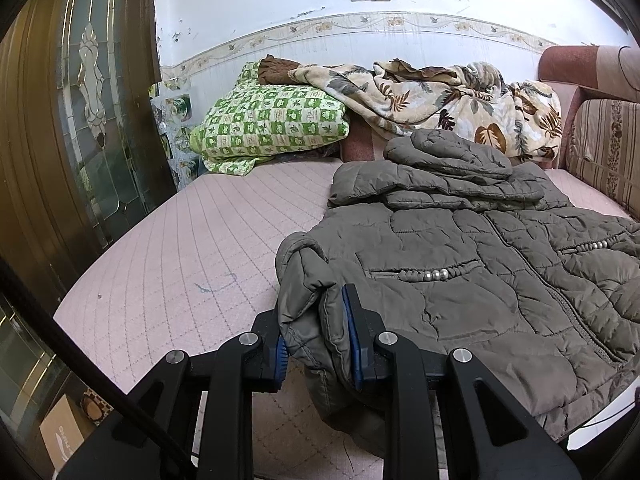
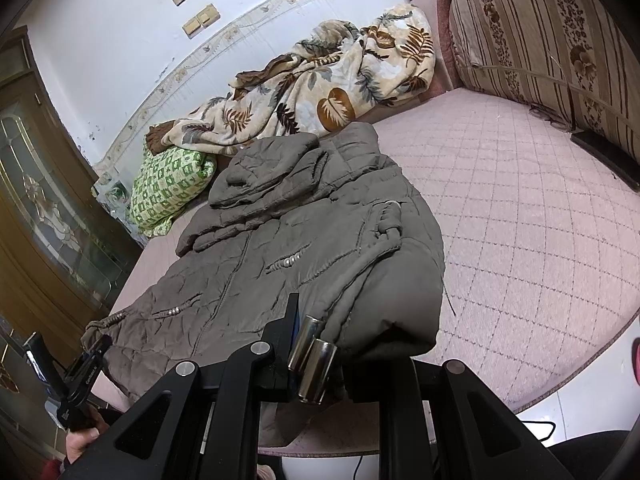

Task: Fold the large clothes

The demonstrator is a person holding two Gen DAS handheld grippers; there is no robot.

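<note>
A grey-brown quilted puffer jacket (image 1: 480, 272) lies front up on the pink quilted bed, hood at the far end, sleeves folded in. My left gripper (image 1: 316, 332) is shut on the jacket's near left hem corner, bunched between its blue pads. In the right wrist view the jacket (image 2: 288, 248) fills the middle. My right gripper (image 2: 340, 340) is shut on the jacket's near right hem corner. Only its left finger shows; fabric hides the right one. Two metal cord ends (image 2: 316, 356) hang beside it. The left gripper also shows in the right wrist view (image 2: 86, 376).
A floral blanket (image 1: 452, 100) and a green checked pillow (image 1: 272, 120) lie at the bed's far end by the wall. A striped sofa back (image 2: 540, 36) bounds the right side. A wooden door with glass (image 1: 80, 120) stands left. Pink mattress (image 2: 520, 220) extends right.
</note>
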